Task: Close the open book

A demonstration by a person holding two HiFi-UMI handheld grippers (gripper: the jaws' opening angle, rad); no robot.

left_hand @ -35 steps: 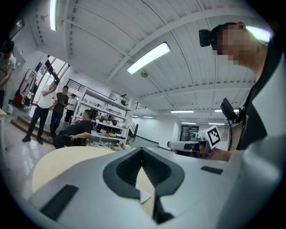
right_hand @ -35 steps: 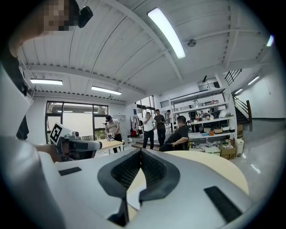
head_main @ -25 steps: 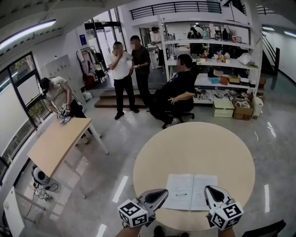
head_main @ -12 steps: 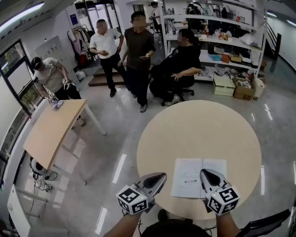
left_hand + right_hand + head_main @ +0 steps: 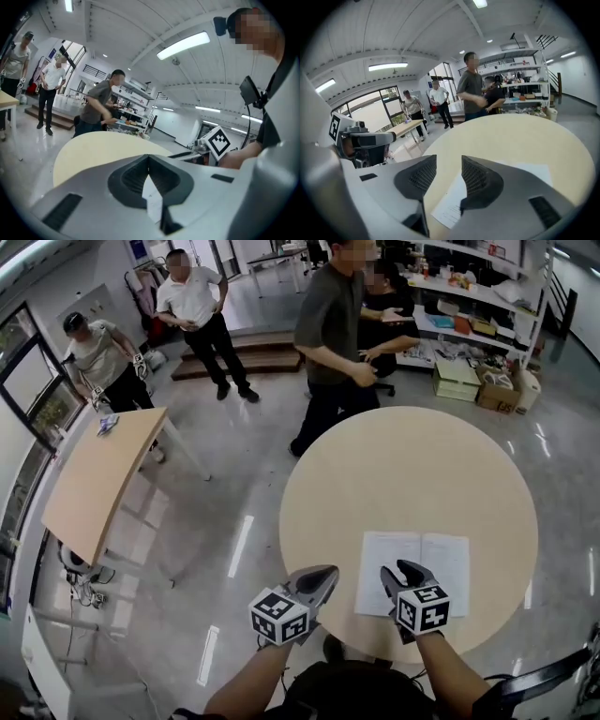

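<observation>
The open book (image 5: 412, 573) lies flat with white pages up on the round beige table (image 5: 403, 474), near its front edge. My right gripper (image 5: 398, 570) hovers over the book's left page. Its jaws have just been opening and now stand apart with nothing between them. In the right gripper view the gap (image 5: 449, 161) shows bare table, with the page (image 5: 452, 206) below it. My left gripper (image 5: 323, 579) hangs just left of the book, at the table's rim. Its jaws meet at the tips (image 5: 149, 158), so it is shut and holds nothing.
A person in a dark shirt (image 5: 333, 324) walks close to the table's far side, and another sits behind. Two more people stand near a rectangular wooden table (image 5: 103, 479) at the left. Shelves and boxes (image 5: 469, 324) line the back right.
Both grippers have come down and inward toward the book. The right one shifted left over the left page and opened its jaws. The person in the dark shirt walked nearer the table.
</observation>
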